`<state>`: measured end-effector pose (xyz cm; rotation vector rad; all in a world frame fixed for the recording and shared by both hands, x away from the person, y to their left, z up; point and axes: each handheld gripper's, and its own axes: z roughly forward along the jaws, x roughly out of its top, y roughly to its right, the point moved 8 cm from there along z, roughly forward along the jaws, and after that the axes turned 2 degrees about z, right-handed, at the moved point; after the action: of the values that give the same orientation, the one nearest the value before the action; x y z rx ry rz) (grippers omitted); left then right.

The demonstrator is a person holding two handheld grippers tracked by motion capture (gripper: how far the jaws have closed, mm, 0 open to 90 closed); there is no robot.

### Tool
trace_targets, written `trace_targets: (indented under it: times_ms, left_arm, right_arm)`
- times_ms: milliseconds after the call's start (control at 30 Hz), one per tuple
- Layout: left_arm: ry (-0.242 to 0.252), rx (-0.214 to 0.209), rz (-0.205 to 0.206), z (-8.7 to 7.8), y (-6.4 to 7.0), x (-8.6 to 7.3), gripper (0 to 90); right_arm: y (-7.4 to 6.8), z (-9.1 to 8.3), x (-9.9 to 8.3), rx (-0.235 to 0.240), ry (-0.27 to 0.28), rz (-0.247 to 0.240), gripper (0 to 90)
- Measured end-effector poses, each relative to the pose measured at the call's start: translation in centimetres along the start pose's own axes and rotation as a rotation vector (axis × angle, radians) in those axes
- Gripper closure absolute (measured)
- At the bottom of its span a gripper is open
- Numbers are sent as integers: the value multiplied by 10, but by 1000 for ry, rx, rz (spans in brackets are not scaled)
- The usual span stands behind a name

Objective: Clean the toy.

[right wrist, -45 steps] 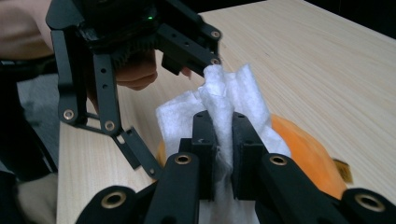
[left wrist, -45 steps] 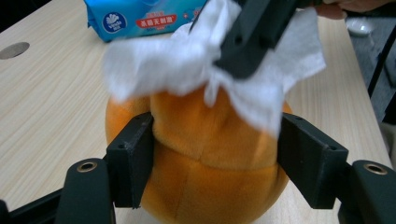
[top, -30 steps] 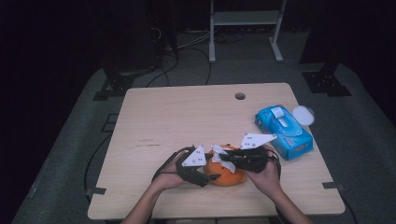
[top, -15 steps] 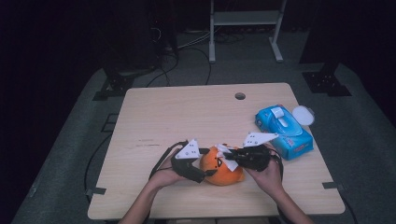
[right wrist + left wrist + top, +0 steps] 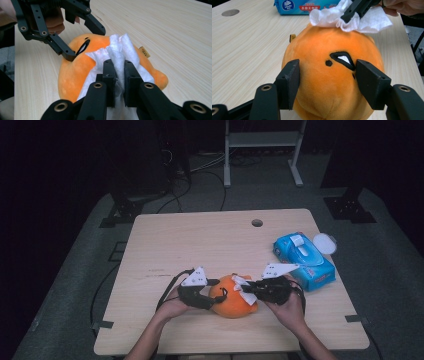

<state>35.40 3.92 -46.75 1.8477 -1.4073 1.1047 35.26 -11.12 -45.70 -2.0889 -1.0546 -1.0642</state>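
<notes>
An orange plush toy with a stitched black eye lies near the table's front edge. My left gripper clasps it from the left; in the left gripper view its two jaws press on both sides of the plush, around the left gripper's midpoint. My right gripper comes in from the right, shut on a crumpled white wipe that rests on top of the plush. The same wipe drapes over the toy's far side. The right gripper has its jaws tight together on the wipe.
A blue pack of wet wipes lies at the table's right, with a round white lid beside it. A cable hole sits near the far edge of the wooden table. Cables and stand legs lie on the dark floor beyond.
The plush shows more between the two grippers than one second ago. The right gripper with the wipe has shifted slightly over the toy's top. Both hands stay close together.
</notes>
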Motion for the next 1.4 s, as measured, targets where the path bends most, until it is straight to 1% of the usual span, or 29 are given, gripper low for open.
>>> trace_targets:
  times_ms: [67,100,133,167,200,233,300,333,400,500,567,633,667,700,733,800,833,867,900,967,1033,1133,1200,1233,1300,1367,1400]
  left_arm:
    - [29,-9,13,-1,4,8,314]
    - [44,-22,22,0,7,12,310]
    - [36,-24,31,2,9,12,314]
    - [17,-15,51,4,10,10,332]
    - [15,-15,46,5,9,8,356]
    - [14,-15,34,5,7,7,370]
    - [5,-10,17,3,2,2,391]
    - [12,-11,2,2,0,1,395]
    - [11,-4,-13,0,-3,-3,403]
    - [10,5,-38,-2,-9,-6,406]
    - [13,9,-57,-2,-11,-8,407]
    - [8,17,-63,-2,-13,-9,409]
    - [8,20,-66,-1,-13,-9,412]
    - [11,27,-76,-1,-14,-9,413]
    - [11,34,-85,0,-16,-10,413]
    - [19,40,-107,0,-19,-10,413]
    - [19,38,-110,0,-19,-11,413]
    - [17,37,-110,0,-19,-12,413]
    - [20,32,-110,-1,-20,-12,413]
    - [24,29,-115,-2,-21,-13,414]
    - [26,23,-122,-3,-22,-14,414]
    - [26,17,-120,-3,-22,-15,414]
    - [23,15,-118,-3,-21,-15,414]
    - [21,14,-116,-4,-21,-15,414]
    - [17,9,-108,-4,-20,-13,403]
    - [25,3,-101,-5,-17,-6,330]
    - [39,5,-88,-6,-16,-1,293]
  right_arm:
    - [-1,2,1,1,1,-1,812]
    - [-2,3,1,4,6,-3,812]
    - [-4,3,4,15,17,1,812]
    - [-6,3,6,20,23,-3,813]
    - [-10,3,7,23,26,-17,812]
    - [-15,4,9,41,29,-28,812]
    - [-19,6,8,48,18,-47,812]
    - [-20,6,8,53,16,-48,812]
    - [-18,7,6,58,16,-38,813]
    - [-11,5,2,41,8,-29,814]
    - [-5,3,-2,27,3,-14,814]
    - [-3,1,-3,17,0,-5,814]
    - [-4,-1,-2,17,11,-1,814]
    - [-7,-1,0,19,15,-8,813]
    - [-13,0,2,23,12,-31,813]
    - [-26,4,5,69,14,-62,813]
    - [-32,8,5,79,3,-85,812]
    - [-35,11,4,70,-17,-110,812]
    - [-36,12,3,61,-24,-126,812]
    - [-33,11,3,70,-20,-105,813]
    - [-24,7,2,51,-13,-86,814]
    - [-9,0,-1,22,-2,-39,814]
    - [-2,-2,-2,3,6,-7,814]
    - [-1,-2,-1,-3,6,1,814]
    - [-2,-2,-2,6,1,12,813]
    - [-7,1,-2,22,-10,-1,813]
    - [-10,2,-3,21,-20,-12,813]
